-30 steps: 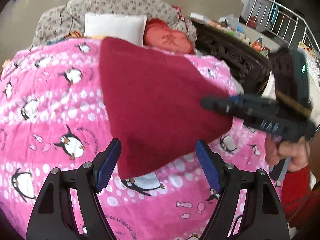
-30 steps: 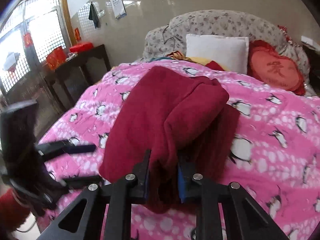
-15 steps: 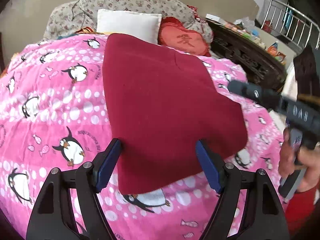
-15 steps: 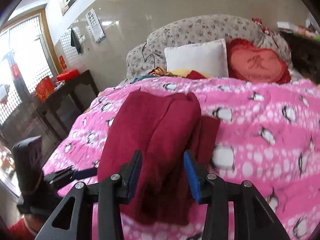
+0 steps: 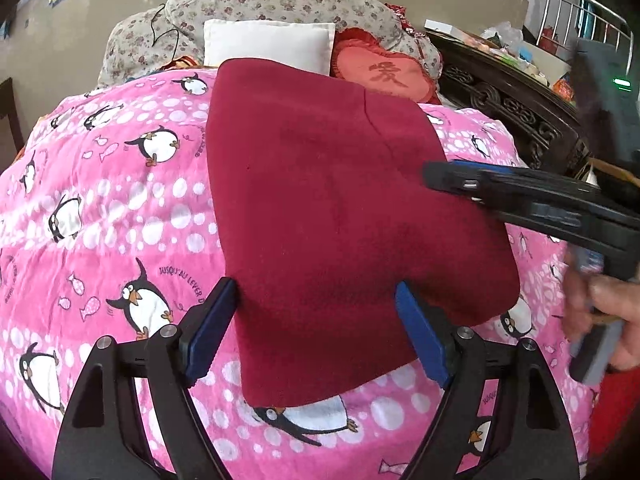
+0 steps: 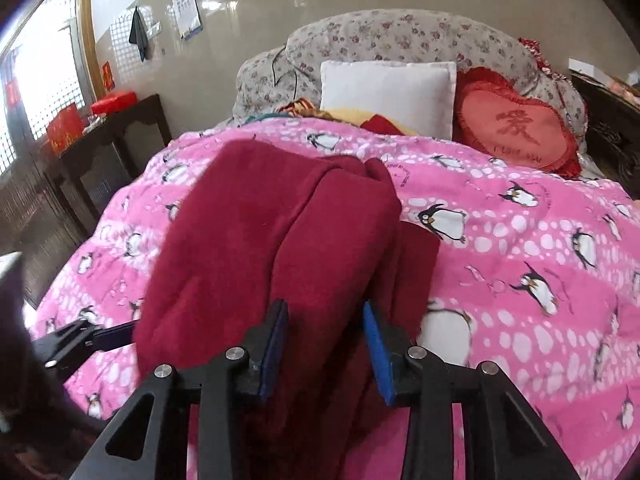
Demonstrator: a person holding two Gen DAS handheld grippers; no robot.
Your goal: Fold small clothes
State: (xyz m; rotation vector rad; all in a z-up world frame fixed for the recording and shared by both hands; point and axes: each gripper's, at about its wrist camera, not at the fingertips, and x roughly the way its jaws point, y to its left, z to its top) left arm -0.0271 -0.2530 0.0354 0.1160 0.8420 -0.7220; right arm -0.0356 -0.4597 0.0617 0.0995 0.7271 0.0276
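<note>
A dark red fleece garment point(image 5: 340, 220) lies folded on the pink penguin blanket point(image 5: 100, 200). My left gripper point(image 5: 316, 320) is open, its blue pads either side of the garment's near edge, just above it. My right gripper point(image 6: 326, 340) is open, with a thick fold of the same red garment point(image 6: 280, 248) lying between its pads without being squeezed. The right gripper also shows in the left wrist view point(image 5: 520, 204), reaching in over the garment's right edge. The left gripper's tips show in the right wrist view point(image 6: 80, 340) at the lower left.
A white pillow point(image 5: 268, 46), a red heart cushion point(image 5: 384, 74) and a floral headboard cushion point(image 5: 280, 0) stand at the bed's head. A dark carved wooden cabinet point(image 5: 512, 100) runs along the right side. A dark table point(image 6: 104, 140) with red boxes stands on the left.
The right gripper opened and let go of the red fold it was pinching, then pulled back slightly. The garment settled flatter on the blanket. The left gripper stayed open.
</note>
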